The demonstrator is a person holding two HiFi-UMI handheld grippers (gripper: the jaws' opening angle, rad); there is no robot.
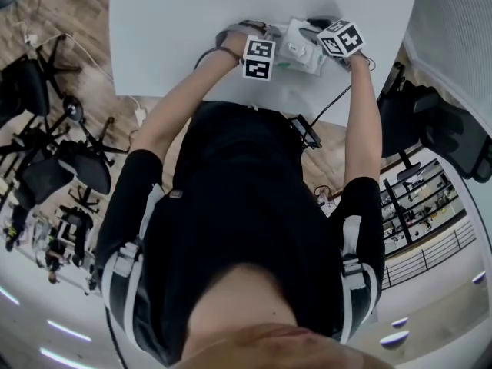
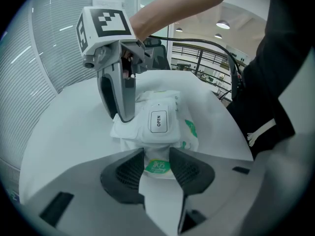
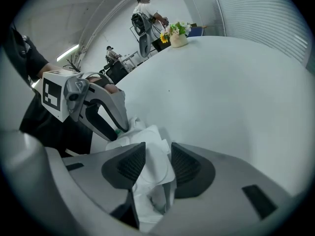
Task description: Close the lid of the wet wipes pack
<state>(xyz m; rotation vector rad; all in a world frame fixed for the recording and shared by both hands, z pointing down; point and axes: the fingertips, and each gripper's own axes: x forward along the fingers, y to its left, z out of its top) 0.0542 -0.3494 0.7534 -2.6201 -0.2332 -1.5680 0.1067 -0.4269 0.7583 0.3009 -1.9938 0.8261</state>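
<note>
The white wet wipes pack point(image 1: 298, 52) lies on the white table point(image 1: 169, 37) between both grippers. In the left gripper view its lid point(image 2: 158, 121), printed OPEN, lies flat on the pack's top. My left gripper point(image 2: 157, 168) is shut on the pack's near end, at the green label. A finger point(image 2: 120, 95) of the right gripper rests against the pack's far left side. In the right gripper view my right gripper point(image 3: 153, 163) stands open, with crumpled white pack material between its pads. The left gripper point(image 3: 115, 124) shows beyond it, on the pack's other end.
A flower vase point(image 3: 177, 36) stands at the table's far end, with people point(image 3: 145, 11) behind it. Office chairs point(image 1: 46, 167) stand left of the person on the floor and a black chair point(image 1: 450, 133) to the right. A cable point(image 1: 332, 102) hangs off the near table edge.
</note>
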